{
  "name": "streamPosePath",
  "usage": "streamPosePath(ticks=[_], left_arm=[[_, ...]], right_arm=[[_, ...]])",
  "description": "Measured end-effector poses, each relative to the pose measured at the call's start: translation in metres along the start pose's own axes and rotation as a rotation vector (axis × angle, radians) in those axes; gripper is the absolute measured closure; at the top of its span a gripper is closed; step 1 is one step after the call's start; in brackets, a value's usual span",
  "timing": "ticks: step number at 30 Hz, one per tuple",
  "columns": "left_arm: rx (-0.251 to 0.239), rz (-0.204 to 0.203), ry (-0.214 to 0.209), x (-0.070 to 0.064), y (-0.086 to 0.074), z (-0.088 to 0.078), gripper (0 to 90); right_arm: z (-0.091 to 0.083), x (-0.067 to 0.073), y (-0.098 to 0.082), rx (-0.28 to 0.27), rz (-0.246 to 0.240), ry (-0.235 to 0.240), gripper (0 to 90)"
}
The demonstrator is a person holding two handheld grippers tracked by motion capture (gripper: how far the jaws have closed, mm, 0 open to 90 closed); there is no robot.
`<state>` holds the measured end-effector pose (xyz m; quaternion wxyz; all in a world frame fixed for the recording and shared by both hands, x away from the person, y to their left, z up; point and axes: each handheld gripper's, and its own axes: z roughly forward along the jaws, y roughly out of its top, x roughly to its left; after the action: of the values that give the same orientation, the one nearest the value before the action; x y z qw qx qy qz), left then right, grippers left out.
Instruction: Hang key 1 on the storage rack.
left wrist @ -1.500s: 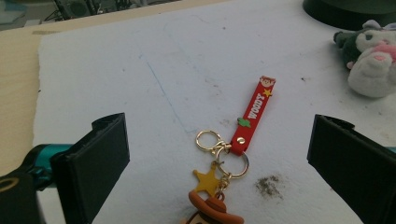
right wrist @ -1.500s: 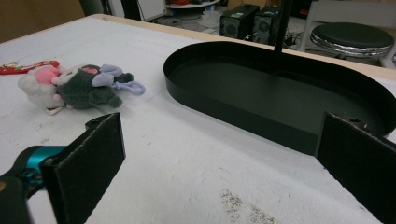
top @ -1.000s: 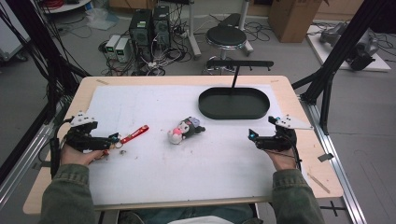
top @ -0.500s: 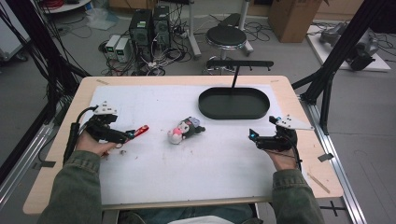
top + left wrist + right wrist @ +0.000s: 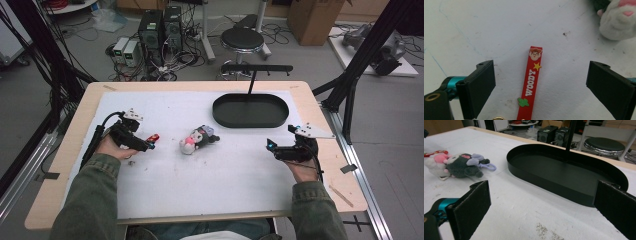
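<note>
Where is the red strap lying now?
In the high view, the red strap lies on the table's left side, between the open left gripper and the plush toy.

Likely lab: computer towers (image 5: 161, 27) on floor, tangled cables (image 5: 165, 65), black frame struts (image 5: 365, 55), stool (image 5: 242, 39).

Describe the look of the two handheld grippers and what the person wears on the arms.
Both arms wear olive-green sleeves. The left gripper is black with a black cable looping behind it and a small grey plate on top. The right gripper is also black, topped by a grey three-cornered plate. Each has flat, square black jaws on teal mounts.
</note>
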<state>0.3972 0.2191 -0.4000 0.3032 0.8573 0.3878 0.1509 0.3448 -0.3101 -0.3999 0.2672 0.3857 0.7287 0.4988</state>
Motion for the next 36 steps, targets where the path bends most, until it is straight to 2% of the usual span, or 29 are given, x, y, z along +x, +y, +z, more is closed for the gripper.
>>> streamPosePath(ticks=[3, 6, 8, 10, 12, 13, 15, 17, 19, 20, 24, 27, 28, 29, 32, 36], left_arm=[[0.027, -0.002, -0.001, 0.002, 0.004, 0.007, 10.1], [0.037, 0.003, -0.034, 0.003, 0.012, 0.009, 15.1], [0.06, 0.01, -0.035, 0.004, 0.016, 0.013, 15.4], [0.089, 0.008, -0.046, 0.006, 0.019, 0.017, 17.4], [0.098, -0.002, -0.048, 0.009, 0.021, 0.021, 19.1], [0.097, -0.014, -0.052, 0.009, 0.021, 0.022, 20.5], [0.111, -0.01, -0.061, 0.009, 0.02, 0.024, 23.8], [0.123, -0.014, -0.052, 0.008, 0.02, 0.025, 26.7], [0.113, -0.013, -0.071, 0.007, 0.021, 0.025, 33.7], [0.112, -0.012, -0.066, 0.006, 0.021, 0.025, 38.1], [0.15, -0.018, -0.044, 0.008, 0.019, 0.03, 39.6], [0.179, -0.011, -0.02, 0.009, 0.017, 0.034, 40.4], [0.182, -0.018, -0.026, 0.01, 0.017, 0.035, 45.7], [0.185, -0.021, -0.036, 0.01, 0.017, 0.036, 45.7], [0.202, -0.007, -0.051, 0.009, 0.016, 0.037, 68.1], [0.2, -0.007, -0.035, 0.007, 0.016, 0.038, 73.1]], right_arm=[[0.001, 0.0, 0.0, 0.001, 0.002, 0.002, 0.5], [0.002, 0.0, -0.001, 0.013, 0.008, 0.017, 0.5], [0.002, 0.0, -0.001, 0.016, 0.01, 0.018, 0.4], [0.002, 0.0, -0.001, 0.019, 0.004, 0.016, 0.5], [0.001, 0.0, -0.001, 0.017, 0.004, 0.015, 0.5], [0.001, -0.001, -0.001, 0.016, 0.001, 0.014, 0.5], [0.001, -0.001, -0.001, 0.016, -0.001, 0.016, 0.5], [0.0, 0.0, -0.001, 0.023, -0.003, 0.022, 0.5], [0.001, 0.001, -0.002, 0.033, -0.014, 0.023, 0.5], [0.002, 0.003, -0.002, 0.046, -0.023, 0.022, 0.5], [0.002, 0.005, -0.002, 0.048, -0.037, 0.023, 0.5], [0.0, 0.004, 0.0, 0.026, -0.036, 0.026, 0.5], [-0.001, 0.003, 0.0, 0.022, -0.028, 0.023, 0.5], [-0.001, 0.003, 0.0, 0.022, -0.028, 0.023, 0.5], [-0.001, 0.003, 0.0, 0.026, -0.026, 0.02, 0.5], [-0.004, 0.004, 0.001, 0.024, -0.042, 0.001, 0.5]])
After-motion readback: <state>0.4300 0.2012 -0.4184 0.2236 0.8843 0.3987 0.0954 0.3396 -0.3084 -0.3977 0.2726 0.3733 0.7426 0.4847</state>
